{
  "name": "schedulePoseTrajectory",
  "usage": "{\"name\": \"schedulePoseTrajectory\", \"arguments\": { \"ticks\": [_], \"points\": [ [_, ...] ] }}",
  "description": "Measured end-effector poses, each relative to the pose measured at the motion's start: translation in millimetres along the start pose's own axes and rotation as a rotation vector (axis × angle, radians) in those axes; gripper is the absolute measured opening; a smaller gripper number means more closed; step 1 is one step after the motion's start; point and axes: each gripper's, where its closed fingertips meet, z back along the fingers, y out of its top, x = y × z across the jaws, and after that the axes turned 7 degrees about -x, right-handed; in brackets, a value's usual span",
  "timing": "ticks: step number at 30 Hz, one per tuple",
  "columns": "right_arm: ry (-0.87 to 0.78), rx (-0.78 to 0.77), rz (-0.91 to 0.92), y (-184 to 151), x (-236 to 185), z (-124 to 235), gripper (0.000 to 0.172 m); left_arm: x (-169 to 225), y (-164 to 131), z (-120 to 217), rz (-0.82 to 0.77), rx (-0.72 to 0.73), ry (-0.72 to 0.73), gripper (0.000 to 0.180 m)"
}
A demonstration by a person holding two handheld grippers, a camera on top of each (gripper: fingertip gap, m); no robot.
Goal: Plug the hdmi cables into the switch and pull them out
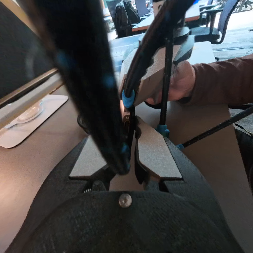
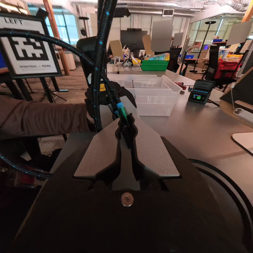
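In the left wrist view my left gripper (image 1: 130, 123) is shut on the thin black switch (image 1: 126, 123), held edge-on with a numbered port facing left. A blurred black braided cable (image 1: 87, 82) crosses close to the lens and hides my left finger. My right gripper (image 2: 126, 120) is shut on a dark green HDMI plug (image 2: 122, 113) with a blue collar. That blue collar (image 1: 128, 97) sits at the far end of the switch in the left wrist view. Two more cables with blue collars (image 1: 162, 128) run behind my right finger (image 1: 152, 150).
A clear plastic bin (image 2: 150, 93) and a small black device with a lit screen (image 2: 199, 94) stand on the brown table (image 2: 198, 130). A framed sign on a stand (image 2: 27, 50) is at the left. A white pad (image 1: 27, 120) lies by a monitor. My hands' fingertips stand some 5 cm from each other.
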Motion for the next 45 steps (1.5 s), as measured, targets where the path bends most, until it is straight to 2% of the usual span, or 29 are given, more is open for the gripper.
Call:
{"name": "schedulePoseTrajectory", "arguments": {
  "ticks": [5, 10, 16, 21, 32, 34, 41, 43, 45],
  "points": [
    [0.013, 0.015, 0.005, 5.1, -2.0, 0.6, 0.007, 0.9, 3.1, 2.9, 0.0, 0.013, -0.008, 0.019],
    [-0.085, -0.125, 0.173, -4.8, -3.3, 1.8, 0.011, 5.5, -1.7, -2.0, -0.029, -0.019, -0.017, 0.02],
    [-0.076, -0.234, 0.243, -16.6, -11.3, 6.4, 0.009, 14.7, -7.2, -5.7, -0.112, -0.063, -0.033, 0.02],
    [-0.101, -0.336, 0.383, -21.8, -14.5, 8.4, 0.008, 17.8, -8.4, -5.8, -0.172, -0.082, -0.023, 0.02],
    [-0.178, -0.526, 0.618, -31.7, -17.5, 11.8, 0.007, 17.1, -10.1, -6.5, -0.347, -0.124, 0.092, 0.019],
    [-0.214, -0.503, 0.633, -30.5, -13.9, 7.7, 0.007, 11.7, -10.5, -4.1, -0.333, -0.126, 0.111, 0.019],
    [-0.155, -0.257, 0.445, -4.5, -22.2, 4.8, 0.005, 19.1, 6.4, -0.5, -0.171, -0.018, 0.008, 0.019],
    [-0.053, -0.115, 0.393, 14.7, -41.1, -3.6, 0.005, 30.2, -1.1, -15.8, -0.21, -0.081, -0.012, 0.019],
    [-0.111, -0.139, 0.399, 12.4, -28.4, -13.2, 0.006, 35.4, 0.6, -22.6, -0.253, -0.093, 0.001, 0.02]
  ]
}}
